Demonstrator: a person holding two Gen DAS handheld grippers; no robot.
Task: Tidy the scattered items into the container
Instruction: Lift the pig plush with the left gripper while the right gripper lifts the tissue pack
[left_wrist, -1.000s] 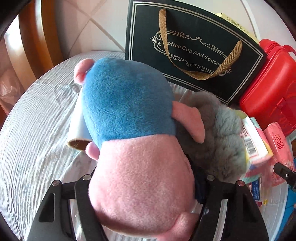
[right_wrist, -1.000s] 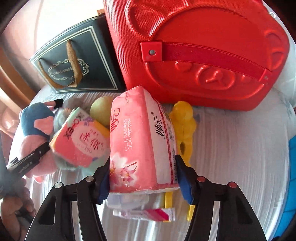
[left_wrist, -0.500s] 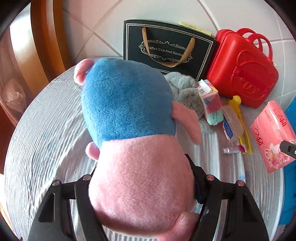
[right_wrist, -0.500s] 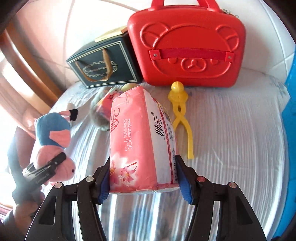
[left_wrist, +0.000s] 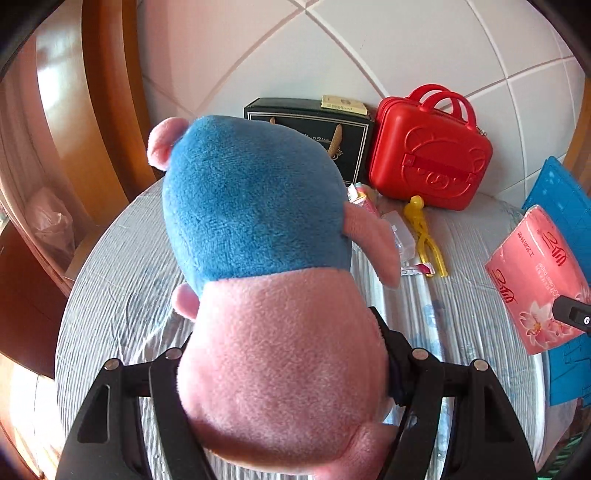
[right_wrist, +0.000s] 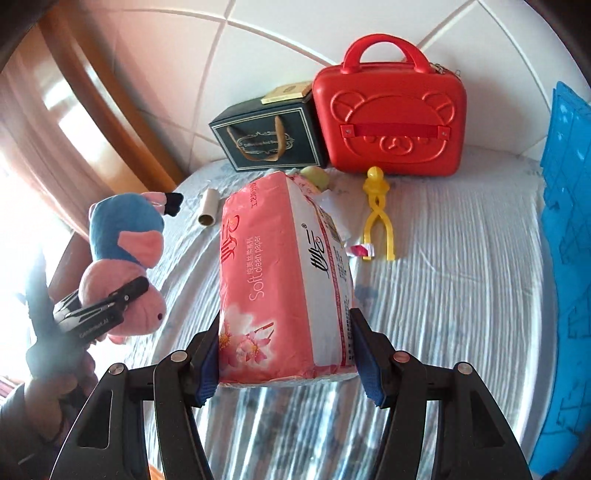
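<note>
At the left of the right wrist view, the left gripper (right_wrist: 122, 295) is clamped on the pink head of the plush (right_wrist: 125, 254); a second ago it sat low among the clutter, now it hangs clear above the table (right_wrist: 461, 258). At centre, the right gripper (right_wrist: 284, 354) pinches the tissue pack (right_wrist: 280, 273), likewise lifted. Both loads seem bound for a container; the blue crate (right_wrist: 569, 221) at the right edge looks likeliest. A yellow toy (right_wrist: 378, 214) remains below the red case (right_wrist: 391, 122).
</note>
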